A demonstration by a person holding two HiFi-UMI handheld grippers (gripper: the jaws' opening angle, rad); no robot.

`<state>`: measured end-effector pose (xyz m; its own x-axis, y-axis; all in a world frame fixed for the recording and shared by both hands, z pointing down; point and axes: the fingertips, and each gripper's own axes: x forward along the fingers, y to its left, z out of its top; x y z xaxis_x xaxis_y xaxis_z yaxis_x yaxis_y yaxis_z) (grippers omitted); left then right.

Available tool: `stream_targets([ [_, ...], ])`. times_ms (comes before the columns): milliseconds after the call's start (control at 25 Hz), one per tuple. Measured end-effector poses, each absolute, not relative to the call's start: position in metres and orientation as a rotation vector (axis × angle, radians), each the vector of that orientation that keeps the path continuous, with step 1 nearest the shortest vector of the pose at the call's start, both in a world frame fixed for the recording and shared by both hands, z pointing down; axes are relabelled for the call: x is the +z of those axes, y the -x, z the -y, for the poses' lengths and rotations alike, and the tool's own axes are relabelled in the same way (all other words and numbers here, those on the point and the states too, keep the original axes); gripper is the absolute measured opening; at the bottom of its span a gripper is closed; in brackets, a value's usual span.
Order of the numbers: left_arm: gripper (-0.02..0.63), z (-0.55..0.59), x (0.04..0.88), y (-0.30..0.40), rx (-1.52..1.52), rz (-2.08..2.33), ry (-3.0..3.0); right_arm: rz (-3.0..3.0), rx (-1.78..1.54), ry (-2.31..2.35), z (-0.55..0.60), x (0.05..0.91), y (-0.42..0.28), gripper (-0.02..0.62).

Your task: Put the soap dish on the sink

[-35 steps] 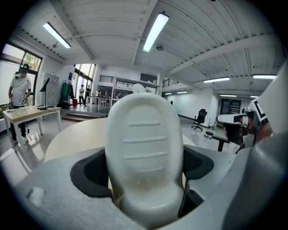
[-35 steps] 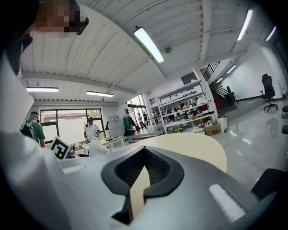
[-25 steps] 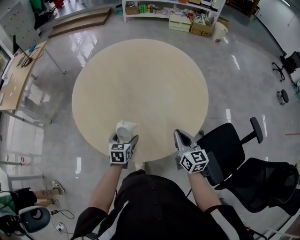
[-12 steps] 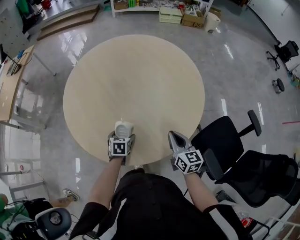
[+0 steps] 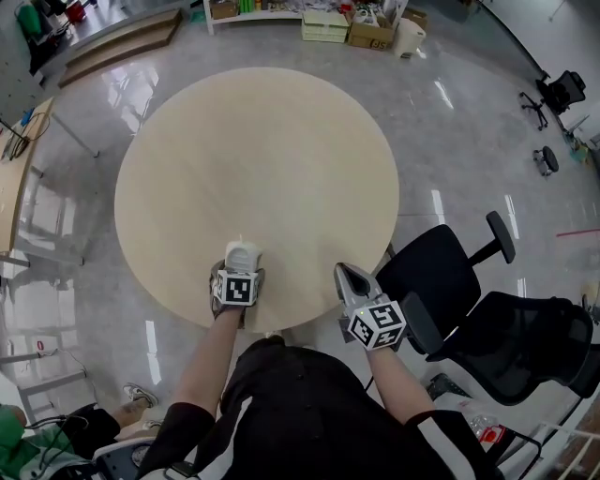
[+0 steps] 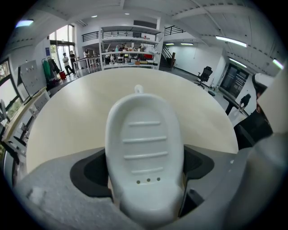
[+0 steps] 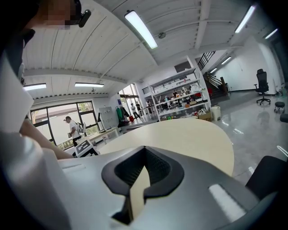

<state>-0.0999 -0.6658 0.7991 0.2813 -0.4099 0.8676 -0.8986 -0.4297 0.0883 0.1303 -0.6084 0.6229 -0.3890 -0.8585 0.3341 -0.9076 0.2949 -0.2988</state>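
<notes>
A white oval soap dish (image 5: pixel 241 254) with ribs and small drain holes sits between the jaws of my left gripper (image 5: pixel 239 266), which is shut on it over the near edge of the round beige table (image 5: pixel 253 159). In the left gripper view the soap dish (image 6: pixel 144 152) fills the middle and points out across the table (image 6: pixel 81 108). My right gripper (image 5: pixel 346 273) hovers at the table's near right edge. Its jaws are shut with nothing between them, as the right gripper view of this gripper (image 7: pixel 142 173) shows. No sink is in view.
Two black office chairs (image 5: pixel 452 281) (image 5: pixel 530 361) stand close on my right. A wooden desk (image 5: pixel 9 183) is at the far left. Shelves with boxes (image 5: pixel 323 21) line the back wall. Glossy grey floor surrounds the table.
The head view has drifted, so the table sits a little further left in the picture. Both grippers keep their places at the near edge, and the dish stays gripped.
</notes>
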Motion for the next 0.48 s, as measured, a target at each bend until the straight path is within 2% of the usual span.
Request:
stream_targets([
  [240,0.492,0.673,0.792,0.099,1.101,1.185,-2.041,2.446,0.646,-1.637,0.607,0.624,-0.125,0.005],
  [480,0.491,0.680,0.761,0.103,1.041,1.283,-2.126,2.477,0.616,-1.639,0.610,0.615,-0.127,0.005],
])
